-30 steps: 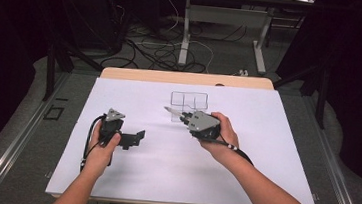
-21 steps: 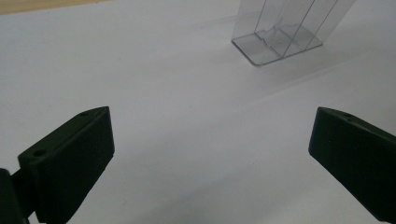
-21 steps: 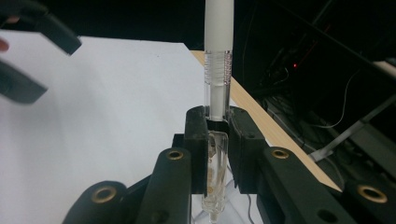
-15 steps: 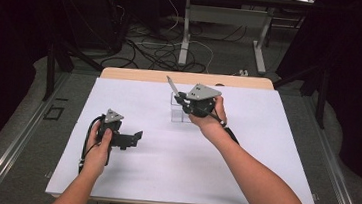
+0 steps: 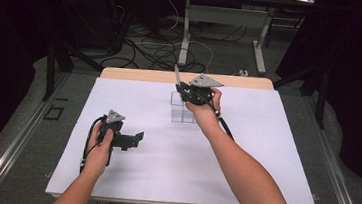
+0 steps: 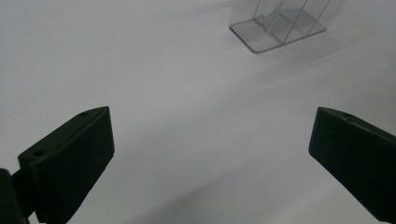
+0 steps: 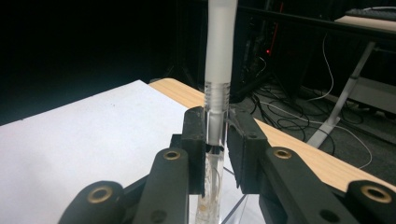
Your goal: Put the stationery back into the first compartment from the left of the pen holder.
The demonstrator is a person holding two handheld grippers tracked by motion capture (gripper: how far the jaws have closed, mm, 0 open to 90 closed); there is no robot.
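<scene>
Jaws: right gripper (image 7: 216, 140) clamps one pen (image 7: 219, 56) | left gripper (image 6: 210, 158) spread

The high view looks forward and down from above the person's side onto the whole table (image 5: 134, 92). The left gripper view sits low and close over the white surface, facing the clear holder (image 6: 280, 23), which the high view shares (image 5: 181, 109). The right gripper view looks close along its fingers (image 7: 194, 140) toward the table's far edge.
</scene>
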